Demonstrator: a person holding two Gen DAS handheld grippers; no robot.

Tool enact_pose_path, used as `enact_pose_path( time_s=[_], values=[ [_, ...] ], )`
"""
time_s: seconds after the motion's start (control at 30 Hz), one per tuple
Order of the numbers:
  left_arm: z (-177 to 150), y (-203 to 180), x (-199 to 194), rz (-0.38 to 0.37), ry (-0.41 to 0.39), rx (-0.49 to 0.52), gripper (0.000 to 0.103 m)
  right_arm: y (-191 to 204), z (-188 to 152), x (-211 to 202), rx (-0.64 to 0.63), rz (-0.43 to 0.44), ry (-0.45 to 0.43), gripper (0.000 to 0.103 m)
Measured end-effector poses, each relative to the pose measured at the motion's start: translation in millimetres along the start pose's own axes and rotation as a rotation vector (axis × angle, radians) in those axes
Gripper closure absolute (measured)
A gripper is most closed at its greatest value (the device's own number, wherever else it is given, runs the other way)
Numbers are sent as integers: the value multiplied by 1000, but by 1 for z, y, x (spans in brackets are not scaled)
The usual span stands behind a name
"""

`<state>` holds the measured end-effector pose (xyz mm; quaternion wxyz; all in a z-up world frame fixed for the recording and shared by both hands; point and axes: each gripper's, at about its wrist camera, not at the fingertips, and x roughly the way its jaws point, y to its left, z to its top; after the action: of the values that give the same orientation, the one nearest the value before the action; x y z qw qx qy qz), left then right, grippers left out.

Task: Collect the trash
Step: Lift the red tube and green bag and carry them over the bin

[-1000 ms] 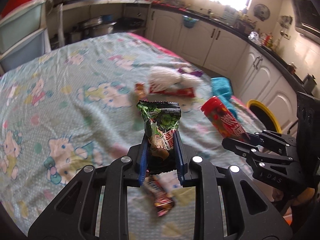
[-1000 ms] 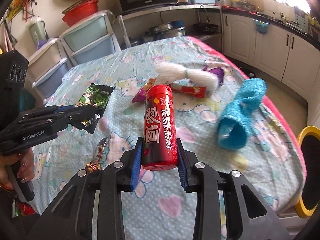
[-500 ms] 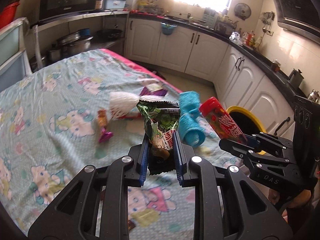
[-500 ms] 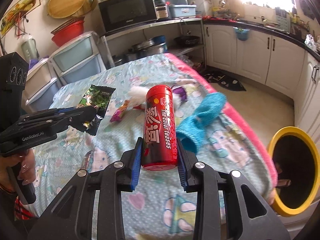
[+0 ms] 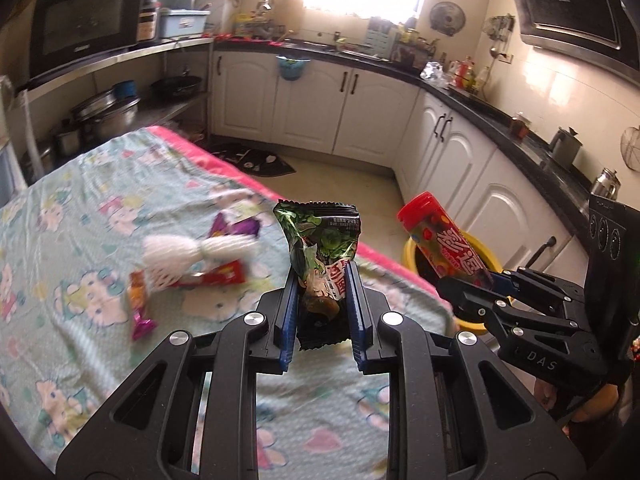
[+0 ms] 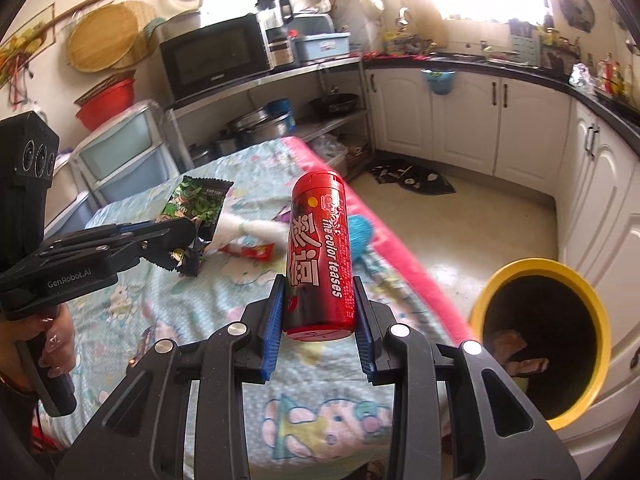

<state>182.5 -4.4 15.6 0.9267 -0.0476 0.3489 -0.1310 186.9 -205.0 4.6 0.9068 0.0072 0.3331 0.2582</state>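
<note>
The left gripper [image 5: 322, 312] is clamped on a green packet [image 5: 320, 248], which stands upright between the blue pads with its crimped top edge up. The right gripper [image 6: 320, 320] is clamped on a red can [image 6: 320, 252], upright, its lid at 12 o'clock and its base between the pads.

In the left wrist view the right gripper [image 5: 476, 280] shows at 3 o'clock, its can [image 5: 444, 244] tilted in front of the yellow bin [image 5: 472, 320]. In the right wrist view the left gripper [image 6: 176, 240] shows at 9 o'clock with the packet [image 6: 196, 204], a hand [image 6: 56, 340] on its grip.

Both are over the table [image 5: 80, 240], which wears a cartoon-print cloth with a pink edge. The bin [image 6: 540, 340] stands on the floor at 4 o'clock of the can in the right wrist view, just beside the table's edge, with some wrappers in it.

On the cloth lie a white fluffy thing [image 5: 192, 252], a red wrapper [image 5: 220, 276] touching it, a purple wrapper [image 5: 236, 226] at its 1 o'clock, an orange-and-pink candy [image 5: 138, 304] at its 7 o'clock, and a blue knit thing [image 6: 360, 232], partly hidden behind the can
</note>
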Motion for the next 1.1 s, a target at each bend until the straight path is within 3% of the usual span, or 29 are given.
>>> enact_pose_path(
  time_s=[0.77,1.1],
  values=[
    [52,-104,49,-170,-12,126,87,-111,10,-65,176,-202,-143,73],
    [57,-150,98,-239,56,148,87,-174,0,-93,283,-304,-193,73]
  ],
)
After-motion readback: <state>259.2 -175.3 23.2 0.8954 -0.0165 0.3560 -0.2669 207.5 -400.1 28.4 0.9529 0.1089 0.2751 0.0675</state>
